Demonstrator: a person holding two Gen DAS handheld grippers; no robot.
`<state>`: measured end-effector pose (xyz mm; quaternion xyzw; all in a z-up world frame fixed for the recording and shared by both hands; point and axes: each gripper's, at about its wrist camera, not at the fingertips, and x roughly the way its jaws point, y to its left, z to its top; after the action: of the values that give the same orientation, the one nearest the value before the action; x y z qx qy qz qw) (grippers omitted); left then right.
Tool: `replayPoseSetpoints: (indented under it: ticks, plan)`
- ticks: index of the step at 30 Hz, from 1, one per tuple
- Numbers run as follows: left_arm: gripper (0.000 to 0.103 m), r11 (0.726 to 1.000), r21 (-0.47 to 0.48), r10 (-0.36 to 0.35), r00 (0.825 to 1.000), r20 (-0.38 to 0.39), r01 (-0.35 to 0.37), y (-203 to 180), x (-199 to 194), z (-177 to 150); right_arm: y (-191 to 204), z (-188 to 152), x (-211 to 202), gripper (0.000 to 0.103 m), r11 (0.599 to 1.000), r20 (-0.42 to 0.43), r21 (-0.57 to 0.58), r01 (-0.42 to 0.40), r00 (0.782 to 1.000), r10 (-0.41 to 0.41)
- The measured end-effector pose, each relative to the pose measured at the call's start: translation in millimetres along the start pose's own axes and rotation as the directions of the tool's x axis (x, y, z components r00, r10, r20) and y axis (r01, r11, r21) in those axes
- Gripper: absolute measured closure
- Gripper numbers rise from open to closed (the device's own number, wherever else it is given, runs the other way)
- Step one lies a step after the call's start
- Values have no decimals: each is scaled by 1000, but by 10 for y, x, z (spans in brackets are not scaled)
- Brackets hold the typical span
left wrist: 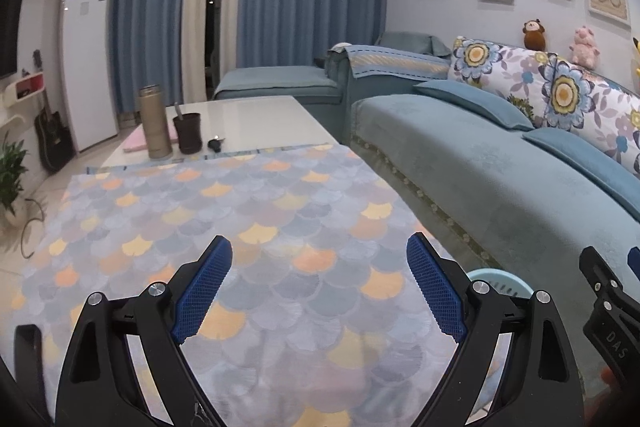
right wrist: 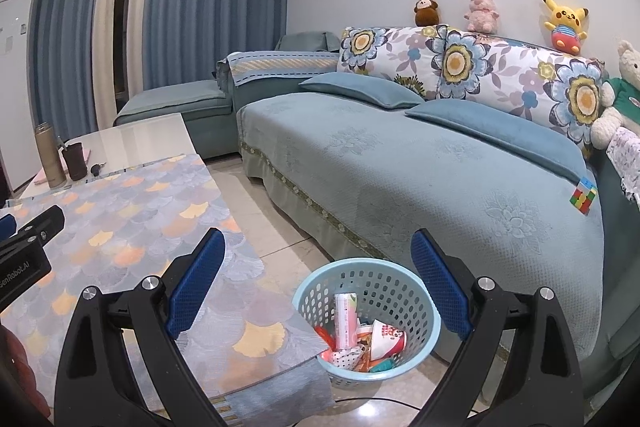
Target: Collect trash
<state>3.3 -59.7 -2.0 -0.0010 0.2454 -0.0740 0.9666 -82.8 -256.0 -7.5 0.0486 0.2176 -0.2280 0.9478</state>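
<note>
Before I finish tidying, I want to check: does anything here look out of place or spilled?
Only one thing: a colourful puzzle cube lies alone on the sofa seat, near its right end. Nothing looks spilled; the trash sits inside the blue basket on the floor.

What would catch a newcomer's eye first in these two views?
Probably the light blue basket on the floor between the table and the sofa, already holding wrappers and a pink can. Next, the scallop-patterned tablecloth filling the left wrist view, with nothing lying on it under the open left gripper. The right gripper stands open above the basket, empty too.
</note>
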Motion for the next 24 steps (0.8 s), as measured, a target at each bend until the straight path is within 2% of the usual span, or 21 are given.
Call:
replayPoseSetpoints:
  ticks: [7, 14, 17, 24]
  plan:
    - [16, 998, -13, 68, 998, 15, -68, 184, -42, 19, 167, -3, -51, 13, 1000, 2, -21, -10, 1000, 10]
    - [16, 996, -30, 80, 997, 20, -80, 331, -93, 42, 331, -14, -87, 13, 999, -4, -31, -30, 1000, 29]
    - [16, 992, -42, 123, 991, 52, -121, 420, -157, 59, 411, -24, -81, 13, 998, -13, -45, -42, 999, 41]
    - [16, 987, -78, 143, 988, 50, -139, 623, -202, 73, 547, -40, -84, 13, 997, -26, -62, -53, 998, 52]
